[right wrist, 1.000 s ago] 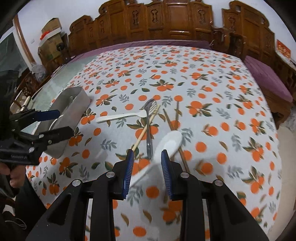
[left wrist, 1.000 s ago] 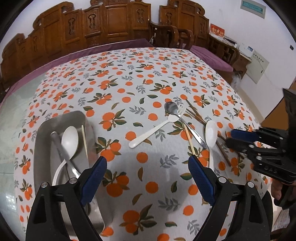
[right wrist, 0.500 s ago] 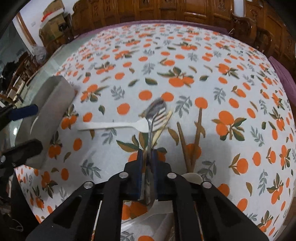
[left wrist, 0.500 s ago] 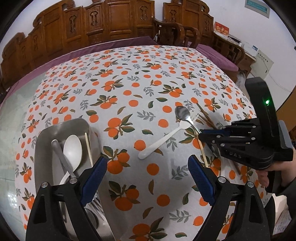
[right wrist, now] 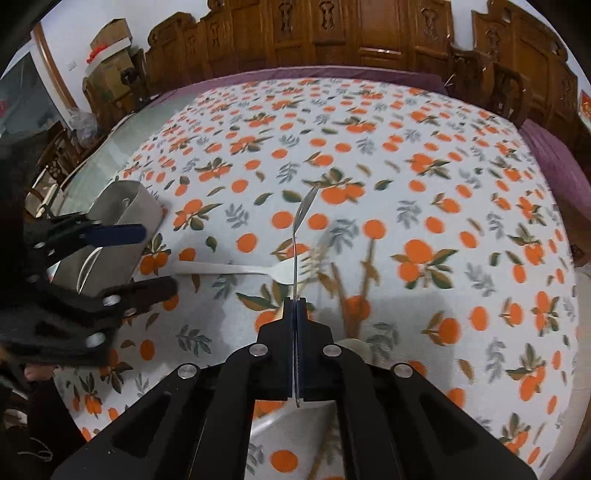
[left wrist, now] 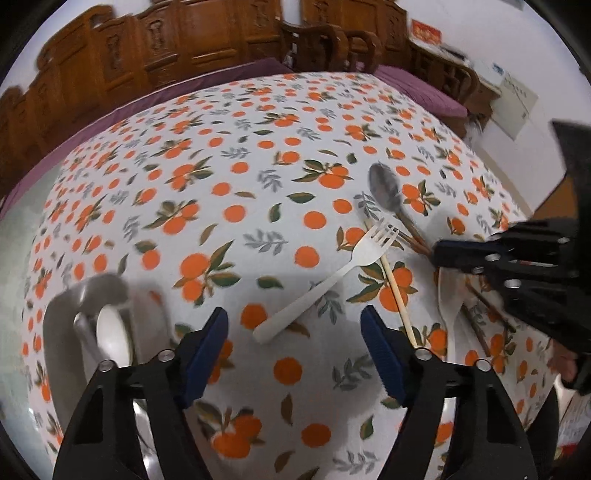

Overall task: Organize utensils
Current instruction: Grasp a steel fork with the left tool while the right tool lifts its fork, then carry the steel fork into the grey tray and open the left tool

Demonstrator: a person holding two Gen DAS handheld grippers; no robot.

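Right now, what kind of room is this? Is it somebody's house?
Probably a home dining room. A big table under an orange-print tablecloth has carved wooden chairs around it, and a white fork and metal tray of utensils sit on top.

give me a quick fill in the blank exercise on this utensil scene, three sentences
1. The right hand-held gripper is shut on the handle of a metal ____.
2. Between the left hand-held gripper's open jaws lies the handle of a white ____.
3. The steel tray stands on a cloth printed with ____.

Missing words: spoon; fork; oranges
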